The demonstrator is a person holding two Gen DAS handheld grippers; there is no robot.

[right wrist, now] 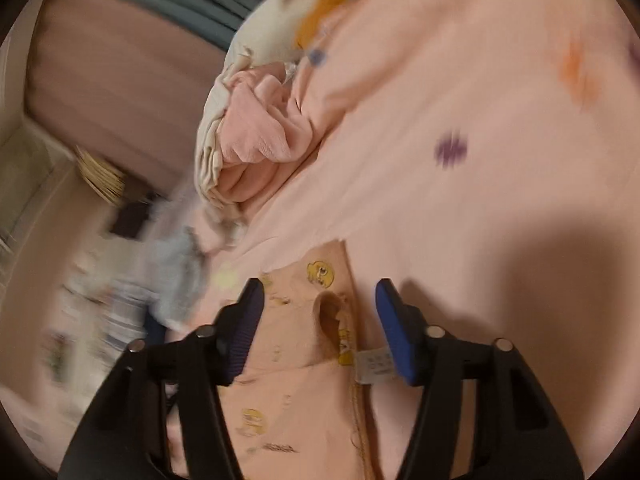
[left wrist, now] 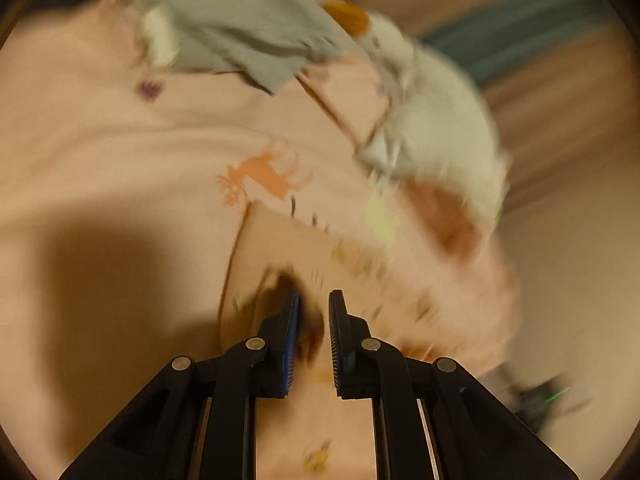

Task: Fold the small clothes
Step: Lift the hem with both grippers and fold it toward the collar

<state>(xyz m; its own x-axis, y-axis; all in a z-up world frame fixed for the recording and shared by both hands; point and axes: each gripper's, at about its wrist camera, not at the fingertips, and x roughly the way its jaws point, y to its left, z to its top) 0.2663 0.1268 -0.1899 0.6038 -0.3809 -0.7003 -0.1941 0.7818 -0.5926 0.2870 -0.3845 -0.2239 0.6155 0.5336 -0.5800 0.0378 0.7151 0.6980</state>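
Clothes lie across a pink printed bedsheet (left wrist: 100, 140), and we are working on one small peach garment (right wrist: 296, 360) with yellow cartoon prints, spread flat at the near edge of the bed. From the left wrist view, our left gripper (left wrist: 314, 320) sits low over this garment with its jaws nearly together; a dark fold of cloth seems to lie between them, but motion blur keeps us from telling whether they truly pinch it. From the right wrist view, our right gripper (right wrist: 320, 312) has its jaws spread wide, straddling the garment's edge where a loop-like fold stands up and a white care label (right wrist: 374, 366) pokes out beside the right jaw. We judge this placement readies the right side to catch the hem while the left side anchors or lifts the opposite part for a fold. Farther up the bed waits a heap of other clothes (right wrist: 256, 136), pink and cream, with a grey piece (left wrist: 240, 24) visible in the left view, kept well apart from the working area.
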